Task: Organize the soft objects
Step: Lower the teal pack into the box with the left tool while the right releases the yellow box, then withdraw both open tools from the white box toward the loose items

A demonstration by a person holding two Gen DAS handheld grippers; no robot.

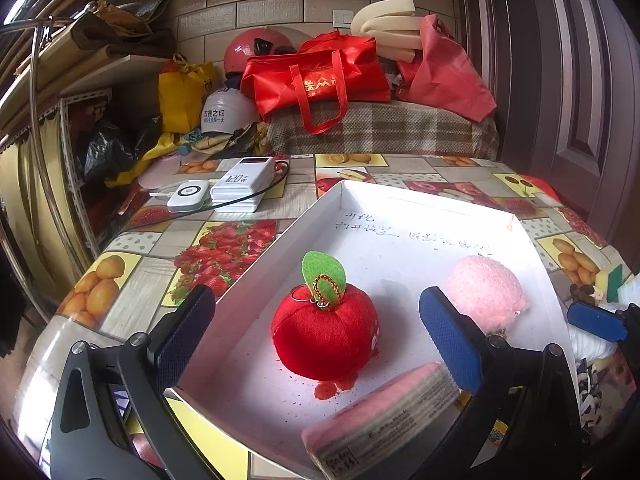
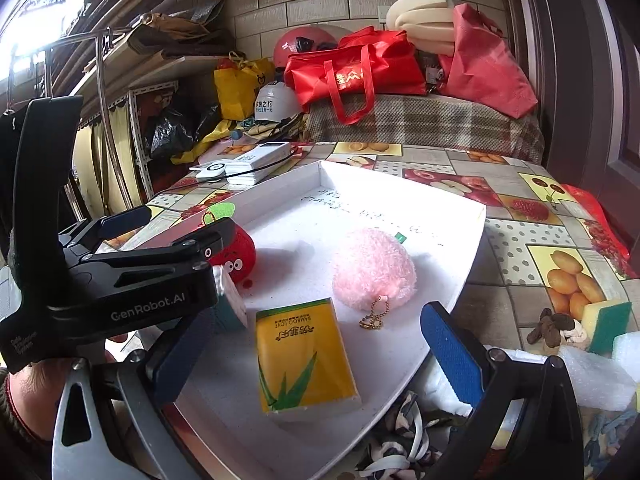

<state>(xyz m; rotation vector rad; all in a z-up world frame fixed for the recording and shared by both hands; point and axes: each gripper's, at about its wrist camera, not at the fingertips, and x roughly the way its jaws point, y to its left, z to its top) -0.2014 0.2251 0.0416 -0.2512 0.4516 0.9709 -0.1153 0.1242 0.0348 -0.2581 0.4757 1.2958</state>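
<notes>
A white tray (image 1: 256, 276) holds a red plush apple (image 1: 324, 336) with a green leaf, a pink fluffy ball (image 1: 486, 292) and a pink tissue pack (image 1: 380, 420). My left gripper (image 1: 316, 300) is open, its fingers standing either side of the apple without touching it. In the right wrist view the tray (image 2: 476, 240) also holds a yellow tissue pack (image 2: 306, 356), lying flat between the spread fingers of my open right gripper (image 2: 318, 316). The pink ball (image 2: 374, 268) lies just beyond it. The left gripper (image 2: 188, 220) partly hides the apple (image 2: 236, 254).
Two white power banks (image 1: 244, 184) with a cable lie on the fruit-print tablecloth, left of the tray. A yellow-green sponge (image 2: 604, 324), white foam (image 2: 592, 376) and a black-and-white cloth (image 2: 400, 440) sit right of the tray. Red bags (image 1: 320, 76) are piled behind.
</notes>
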